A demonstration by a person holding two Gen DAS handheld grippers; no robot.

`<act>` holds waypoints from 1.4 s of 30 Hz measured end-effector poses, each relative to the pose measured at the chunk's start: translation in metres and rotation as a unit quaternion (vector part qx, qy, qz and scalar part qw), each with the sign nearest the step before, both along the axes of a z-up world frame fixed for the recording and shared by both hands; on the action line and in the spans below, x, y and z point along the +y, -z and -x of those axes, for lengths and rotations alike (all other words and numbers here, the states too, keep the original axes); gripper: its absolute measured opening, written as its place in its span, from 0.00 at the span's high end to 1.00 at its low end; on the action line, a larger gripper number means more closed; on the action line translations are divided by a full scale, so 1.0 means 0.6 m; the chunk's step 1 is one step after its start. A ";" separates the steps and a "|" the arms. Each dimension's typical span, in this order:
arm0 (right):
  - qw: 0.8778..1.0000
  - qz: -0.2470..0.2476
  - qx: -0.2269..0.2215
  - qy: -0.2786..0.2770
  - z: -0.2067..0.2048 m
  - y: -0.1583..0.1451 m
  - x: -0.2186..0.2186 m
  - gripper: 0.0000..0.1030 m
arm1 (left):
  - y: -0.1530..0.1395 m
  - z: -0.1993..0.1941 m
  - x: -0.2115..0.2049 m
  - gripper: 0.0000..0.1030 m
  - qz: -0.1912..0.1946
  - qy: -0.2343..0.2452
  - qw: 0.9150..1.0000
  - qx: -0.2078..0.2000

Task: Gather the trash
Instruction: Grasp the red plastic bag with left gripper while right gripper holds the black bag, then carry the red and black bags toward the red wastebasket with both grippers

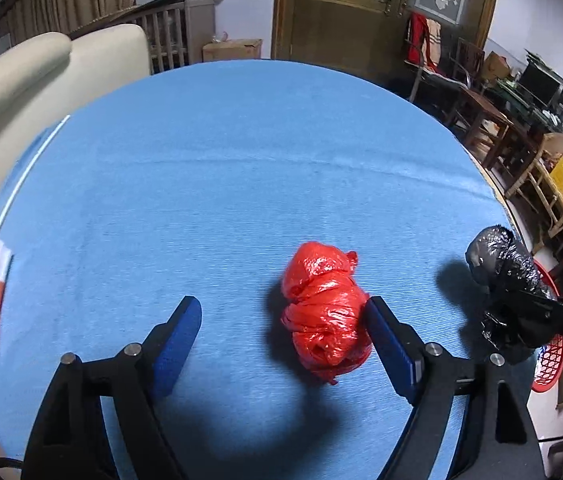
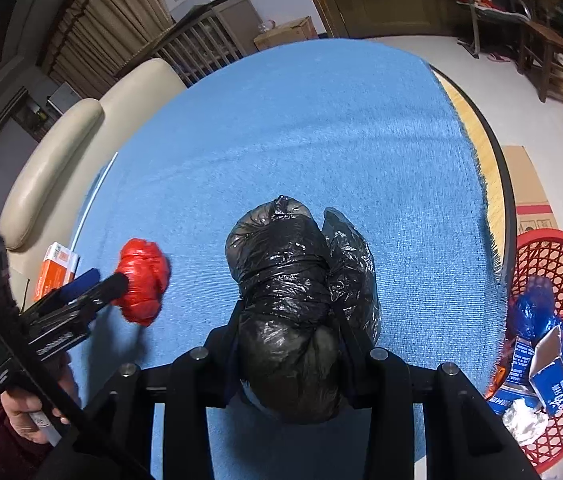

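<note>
Red crinkled plastic, knotted into a tight bundle (image 1: 323,312), lies on the blue woven tablecloth (image 1: 241,160), and the left gripper (image 1: 283,334) straddles it with jaws spread wide, one blue pad right beside it but not pressing, apparently lined up for a grab. The right gripper (image 2: 293,344) has its jaws closed partway around a black glossy tied-up bag (image 2: 289,288), held clear of the cloth, presumably bound for the red lattice basket (image 2: 561,264) below the table edge, already holding scraps.
</note>
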State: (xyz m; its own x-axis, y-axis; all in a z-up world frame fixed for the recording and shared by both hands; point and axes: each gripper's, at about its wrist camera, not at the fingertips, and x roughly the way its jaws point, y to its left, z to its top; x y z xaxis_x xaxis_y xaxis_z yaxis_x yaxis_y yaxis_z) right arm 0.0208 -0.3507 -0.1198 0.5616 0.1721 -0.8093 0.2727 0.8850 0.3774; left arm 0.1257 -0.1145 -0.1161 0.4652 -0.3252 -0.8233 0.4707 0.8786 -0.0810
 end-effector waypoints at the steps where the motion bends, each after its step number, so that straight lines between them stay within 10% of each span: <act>1: 1.000 0.001 -0.004 0.001 0.006 -0.004 -0.002 0.60 | 0.003 0.001 -0.008 0.19 -0.004 0.005 1.000 0.003; 10: 0.999 0.001 -0.021 0.027 0.057 -0.029 -0.036 0.60 | 0.035 0.010 -0.047 0.20 -0.033 0.017 0.999 0.013; 14: 0.999 -0.001 -0.024 0.035 0.066 -0.030 -0.039 0.60 | 0.035 0.006 -0.034 0.49 -0.016 0.006 0.999 0.030; 18: 0.999 -0.002 -0.026 0.037 0.069 -0.028 -0.035 0.60 | 0.031 0.007 -0.018 0.54 -0.005 -0.002 1.000 0.031; 42: 0.997 0.007 -0.074 0.024 0.117 -0.082 0.009 0.60 | -0.092 0.113 0.160 0.55 0.097 -0.017 0.995 -0.029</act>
State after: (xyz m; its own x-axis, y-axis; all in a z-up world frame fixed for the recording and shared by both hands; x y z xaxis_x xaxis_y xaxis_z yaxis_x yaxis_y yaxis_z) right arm -0.0493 -0.3453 -0.0703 0.6826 0.1318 -0.7188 0.2568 0.8776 0.4047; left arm 0.0580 -0.0186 -0.0607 0.5242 -0.4588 -0.7174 0.4495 0.8646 -0.2245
